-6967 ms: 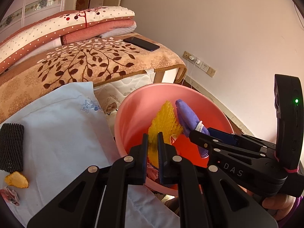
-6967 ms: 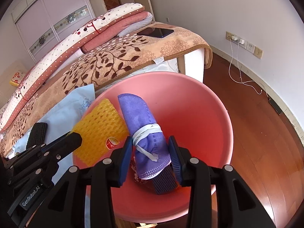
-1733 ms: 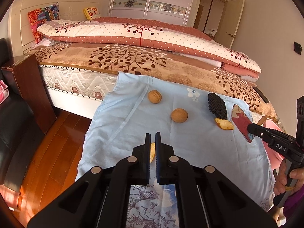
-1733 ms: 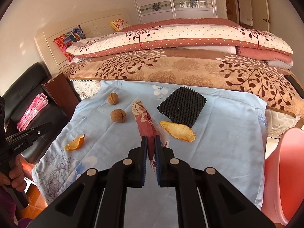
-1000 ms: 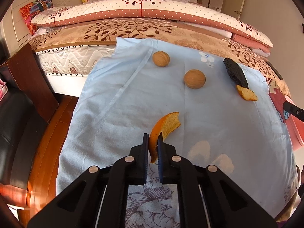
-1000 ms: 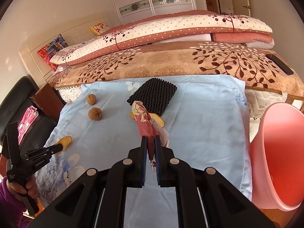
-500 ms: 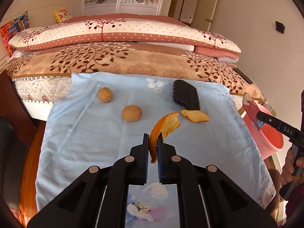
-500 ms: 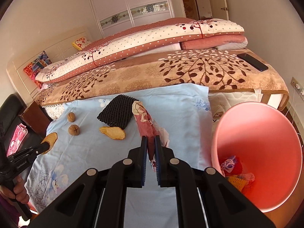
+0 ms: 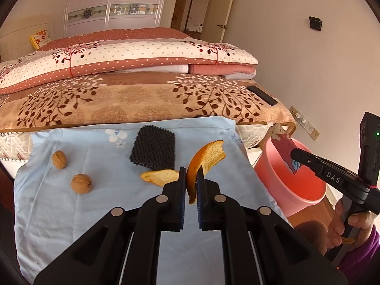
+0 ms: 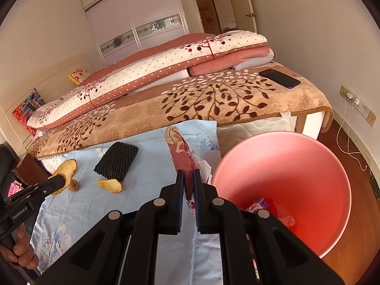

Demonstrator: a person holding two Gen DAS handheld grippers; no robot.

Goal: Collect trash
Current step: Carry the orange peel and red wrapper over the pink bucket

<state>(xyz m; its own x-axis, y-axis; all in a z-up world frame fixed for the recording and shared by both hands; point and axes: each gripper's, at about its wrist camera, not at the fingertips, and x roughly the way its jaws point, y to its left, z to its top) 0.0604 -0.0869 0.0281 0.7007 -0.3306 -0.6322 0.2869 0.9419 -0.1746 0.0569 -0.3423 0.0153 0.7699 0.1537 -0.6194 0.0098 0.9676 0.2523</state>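
Observation:
My left gripper (image 9: pixel 191 174) is shut on an orange peel (image 9: pixel 206 159) and holds it above the blue cloth (image 9: pixel 99 190), left of the pink bin (image 9: pixel 292 190). My right gripper (image 10: pixel 188 178) is shut on a crumpled red floral wrapper (image 10: pixel 181 153), held just left of the pink bin (image 10: pixel 285 166); in the left wrist view the wrapper (image 9: pixel 286 148) hangs over the bin's rim. On the cloth lie a second orange peel (image 9: pixel 159 175), a black foam net (image 9: pixel 154 150) and two walnuts (image 9: pixel 82 183) (image 9: pixel 59 159).
The bin holds earlier trash (image 10: pixel 261 205) at its bottom. A bed with a brown leaf blanket (image 9: pixel 133 95), folded quilts (image 9: pixel 118 57) and a black phone (image 9: pixel 262 95) lies behind. Wall sockets with a cable (image 10: pixel 353 102) are at right above wooden floor.
Both grippers have swung right toward the bin with their loads. The wrapper now reaches the bin's rim, and the bin fills more of the right wrist view.

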